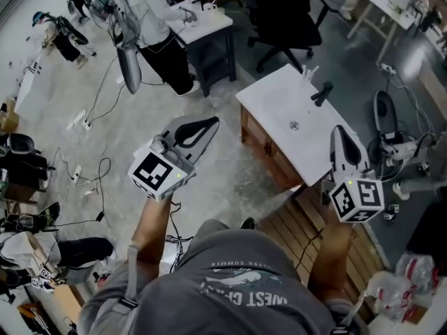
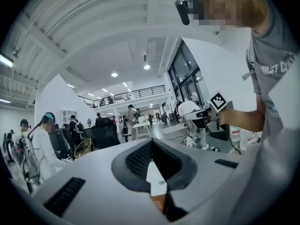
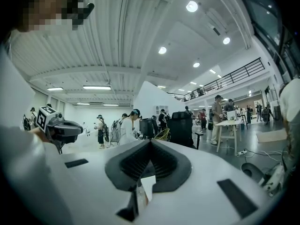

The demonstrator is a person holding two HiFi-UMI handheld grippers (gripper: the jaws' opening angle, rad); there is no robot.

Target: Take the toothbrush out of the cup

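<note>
head view: person seen from above, both forearms stretched fwd from the torso, well apart. left forearm [image 1: 150, 229] reaches out over the grey floor [image 1: 230, 180]. its left claw [image 1: 211, 123] sits roughly level, tip aimed away and a bit to the right, marker cube facing up. right forearm [image 1: 328, 250] runs above a wooden slatted platform [image 1: 300, 236]. right claw [image 1: 338, 131] points away, tip over the near edge of the white counter [image 1: 279, 103]. neither claw touches anything. on the counter stands a black tap-like piece [image 1: 321, 93]. just beyond it, near the far edge, is a small pale upright item [image 1: 307, 77], too small to tell if it's the cup w/ the toothbrush. it's well apart from both claws.

left gripper view: left claw [image 2: 152, 142] has its pads pressed together, nothing btwn them. it looks level across an open hall w/ people. the right claw shows off to the right, gripped in a hand [image 2: 228, 118], arm coming out from the grey t-shirt [image 2: 274, 78].

right gripper view: right claw [image 3: 150, 143] is likewise closed tight and empty, held level. the left claw sits at far left, also level.
</note>
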